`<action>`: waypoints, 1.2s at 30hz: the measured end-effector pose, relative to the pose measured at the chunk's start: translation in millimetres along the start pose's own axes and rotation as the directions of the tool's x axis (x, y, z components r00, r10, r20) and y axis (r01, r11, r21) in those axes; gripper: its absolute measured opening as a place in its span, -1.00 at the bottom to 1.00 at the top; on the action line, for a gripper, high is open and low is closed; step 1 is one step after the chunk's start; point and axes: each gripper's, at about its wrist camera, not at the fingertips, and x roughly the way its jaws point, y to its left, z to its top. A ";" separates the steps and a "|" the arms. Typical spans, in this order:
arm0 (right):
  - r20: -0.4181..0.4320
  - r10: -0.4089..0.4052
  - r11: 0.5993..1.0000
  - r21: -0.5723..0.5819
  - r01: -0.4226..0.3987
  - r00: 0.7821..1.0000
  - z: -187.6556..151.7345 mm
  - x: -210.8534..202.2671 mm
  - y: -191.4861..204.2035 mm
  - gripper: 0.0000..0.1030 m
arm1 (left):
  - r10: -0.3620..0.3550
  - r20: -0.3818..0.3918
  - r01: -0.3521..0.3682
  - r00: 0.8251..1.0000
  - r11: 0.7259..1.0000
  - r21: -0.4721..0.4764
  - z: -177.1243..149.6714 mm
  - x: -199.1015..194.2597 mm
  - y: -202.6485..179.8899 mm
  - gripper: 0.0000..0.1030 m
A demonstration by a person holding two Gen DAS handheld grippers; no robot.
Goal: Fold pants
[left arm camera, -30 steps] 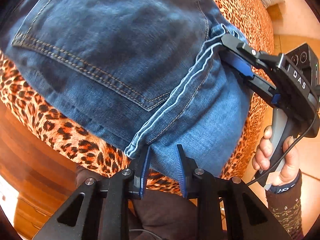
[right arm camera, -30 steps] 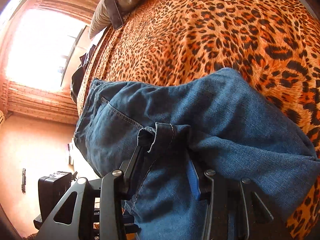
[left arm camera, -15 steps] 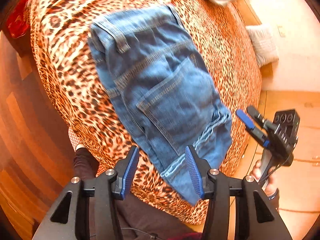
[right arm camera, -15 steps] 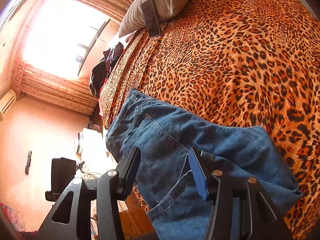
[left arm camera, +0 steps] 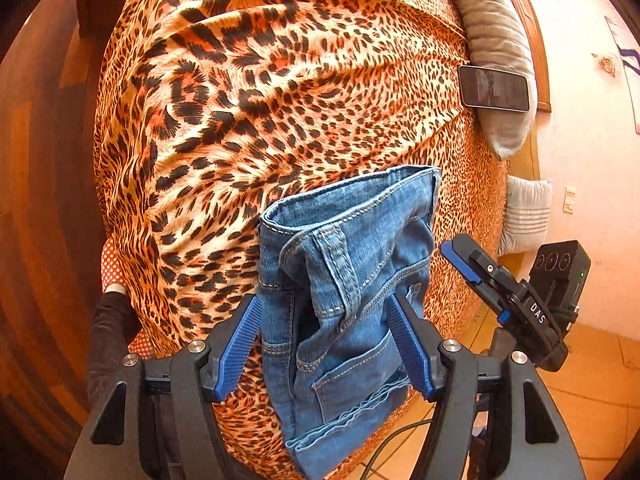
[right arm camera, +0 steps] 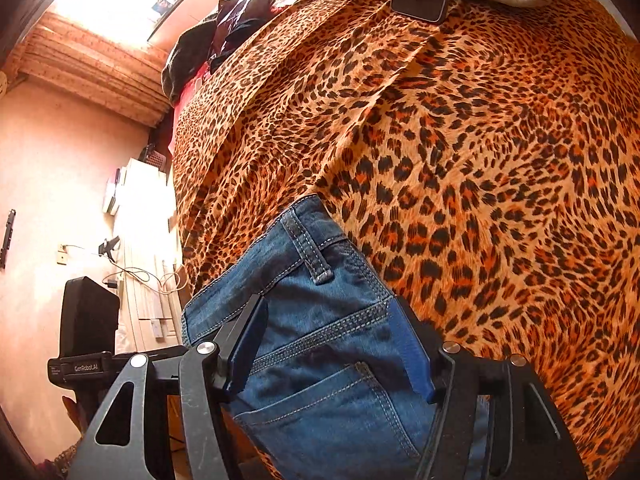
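Observation:
The blue jeans (left arm camera: 344, 300) lie folded into a compact bundle at the near edge of the leopard-print bed (left arm camera: 280, 100), waistband and belt loop facing up. My left gripper (left arm camera: 324, 344) is open and empty, held above the bundle. My right gripper (right arm camera: 328, 344) is open and empty above the jeans (right arm camera: 320, 320); it also shows in the left wrist view (left arm camera: 460, 264) to the right of the bundle.
A phone (left arm camera: 494, 88) leans on a grey pillow (left arm camera: 496, 60) at the head of the bed. A second pillow (left arm camera: 528, 212) lies off the bed's far side. Dark clothes (right arm camera: 216, 36) sit at a far corner. Wooden floor lies left, tiles right.
Both grippers let go of the jeans and opened, then pulled back and up. The jeans now lie alone on the bed edge as a folded bundle.

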 end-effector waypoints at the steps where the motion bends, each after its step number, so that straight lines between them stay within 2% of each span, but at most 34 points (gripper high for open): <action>1: -0.012 -0.014 1.000 -0.023 0.013 1.000 6.2 7.1 3.7 0.24 | -0.009 0.002 0.009 1.000 1.000 -0.016 1.1 4.4 6.2 0.26; 4: -0.059 -0.026 0.998 -0.061 0.022 0.998 19.6 26.0 10.3 0.25 | -0.015 0.022 0.016 1.000 0.999 -0.049 5.7 9.2 11.6 0.26; 9: -0.113 -0.053 0.990 -0.138 0.037 0.992 28.3 45.5 17.3 0.25 | 0.003 0.034 -0.002 0.999 1.000 -0.027 17.9 25.2 6.1 0.27; 17: -0.136 -0.005 0.985 -0.170 -0.019 0.991 36.7 55.3 9.5 0.25 | -0.030 0.025 0.030 0.999 1.000 0.000 23.5 44.1 0.3 0.40; 18: -0.137 -0.002 0.983 -0.185 -0.023 0.991 35.9 52.3 12.6 0.24 | -0.029 0.026 0.029 0.999 1.000 0.007 24.6 46.3 -0.7 0.33; 19: -0.136 -0.010 0.979 -0.205 -0.018 0.991 35.8 51.2 13.4 0.20 | -0.023 0.029 0.022 0.999 1.000 0.014 25.5 48.1 -1.8 0.13; 20: -0.127 -0.033 0.973 -0.230 0.003 0.991 37.1 54.6 17.1 -0.04 | 0.000 0.034 -0.001 0.999 1.000 0.022 26.9 51.0 -3.3 -0.05; 21: -0.119 -0.066 0.968 -0.250 0.035 0.991 38.1 57.5 22.0 -0.35 | 0.028 0.036 -0.029 0.999 0.999 0.033 27.6 52.8 -4.7 -0.46; 24: -0.092 -0.080 0.960 -0.274 0.052 0.993 34.5 51.5 30.5 -0.49 | 0.032 0.051 -0.034 0.998 0.999 0.033 27.0 52.7 -9.8 -0.59; 26: -0.065 -0.079 0.954 -0.294 0.057 0.995 28.6 41.3 36.2 -0.55 | 0.031 0.061 -0.035 0.998 0.997 0.067 23.0 47.5 -18.8 -0.62; 29: -0.013 -0.026 0.961 -0.277 0.022 1.000 20.5 13.8 37.9 -0.58 | 0.042 0.091 -0.056 0.995 0.987 0.151 10.7 34.6 -41.0 -0.63; 33: 0.074 0.050 0.964 -0.266 -0.029 0.996 2.1 -35.1 38.6 -0.58 | 0.043 0.142 -0.080 0.989 0.961 0.265 -15.3 14.4 -76.5 -0.63; 36: 0.147 0.111 0.965 -0.254 -0.071 0.983 -21.8 -77.3 35.7 -0.58 | 0.038 0.174 -0.101 0.984 0.923 0.370 -45.7 -0.6 -102.8 -0.64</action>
